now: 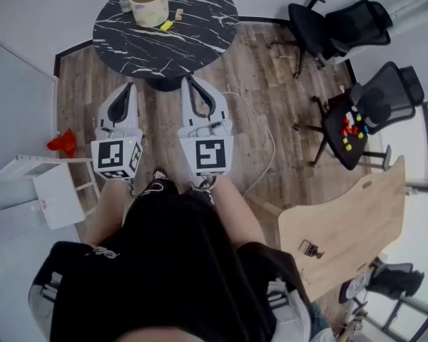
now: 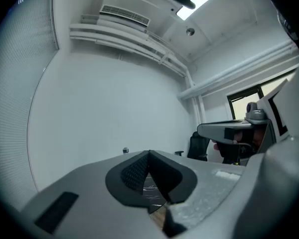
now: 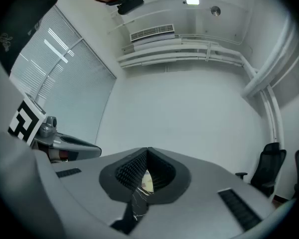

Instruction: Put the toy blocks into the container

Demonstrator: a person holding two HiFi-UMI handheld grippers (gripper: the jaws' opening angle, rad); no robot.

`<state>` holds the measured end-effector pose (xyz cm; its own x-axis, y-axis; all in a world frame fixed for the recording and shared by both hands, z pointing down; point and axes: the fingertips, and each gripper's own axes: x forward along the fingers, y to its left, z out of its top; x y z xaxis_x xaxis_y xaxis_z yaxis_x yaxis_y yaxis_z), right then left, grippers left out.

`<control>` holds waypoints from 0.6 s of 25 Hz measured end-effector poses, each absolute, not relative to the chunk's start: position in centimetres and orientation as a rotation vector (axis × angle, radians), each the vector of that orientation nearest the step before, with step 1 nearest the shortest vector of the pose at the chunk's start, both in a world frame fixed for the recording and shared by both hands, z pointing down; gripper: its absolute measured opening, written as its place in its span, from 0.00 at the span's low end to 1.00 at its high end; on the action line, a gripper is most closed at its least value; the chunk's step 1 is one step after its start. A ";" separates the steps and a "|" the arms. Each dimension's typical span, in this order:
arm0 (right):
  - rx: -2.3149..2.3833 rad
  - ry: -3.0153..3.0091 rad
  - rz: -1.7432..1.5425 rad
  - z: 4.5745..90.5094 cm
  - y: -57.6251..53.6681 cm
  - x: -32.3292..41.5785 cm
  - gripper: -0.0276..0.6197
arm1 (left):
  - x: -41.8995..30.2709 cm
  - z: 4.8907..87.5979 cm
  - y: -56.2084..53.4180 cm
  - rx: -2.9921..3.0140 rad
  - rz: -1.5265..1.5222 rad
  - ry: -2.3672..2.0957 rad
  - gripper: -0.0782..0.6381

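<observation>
Holding left gripper and right gripper level, well short of the counter, both closed on nothing. Lying beside the cream container: a yellow block and a wooden block. Likely light, rigid and smooth-faced; best pinched squarely across two flat opposite sides, mid-height, to keep from twisting out.
</observation>
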<state>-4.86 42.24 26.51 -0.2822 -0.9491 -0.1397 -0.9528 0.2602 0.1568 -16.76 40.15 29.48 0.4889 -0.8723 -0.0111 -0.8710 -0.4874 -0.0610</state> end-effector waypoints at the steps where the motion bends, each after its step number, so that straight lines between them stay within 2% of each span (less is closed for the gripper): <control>1: -1.863 2.469 0.330 26.4 42.1 -5.4 0.04 | -17.1 29.6 40.0 -2.667 -0.034 1.547 0.11; 15: -2.003 2.473 0.295 28.3 39.8 -9.2 0.04 | -20.8 32.5 36.7 -2.824 -0.116 1.388 0.11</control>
